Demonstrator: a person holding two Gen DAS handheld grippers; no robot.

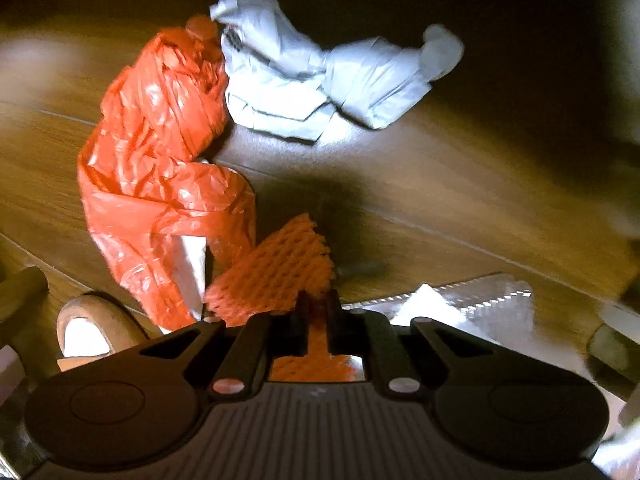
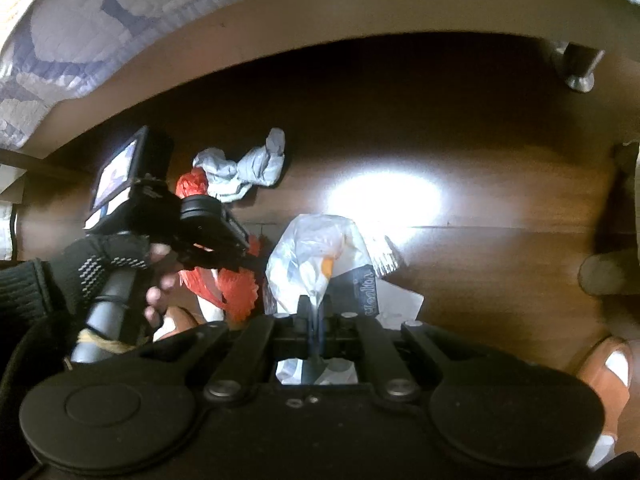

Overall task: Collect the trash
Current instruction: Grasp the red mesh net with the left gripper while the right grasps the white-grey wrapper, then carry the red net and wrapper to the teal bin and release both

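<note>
My left gripper (image 1: 316,312) is clamped on the orange foam net (image 1: 276,276), just off the floor (image 1: 440,184). My right gripper (image 2: 316,316) pinches the white bag (image 2: 316,256) by its neck. The bag hangs just right of the net, so I judge the net goes rightward into it. The red bag (image 1: 160,152) and grey wrapper (image 1: 304,80) lie farther ahead, nearer my left.
</note>
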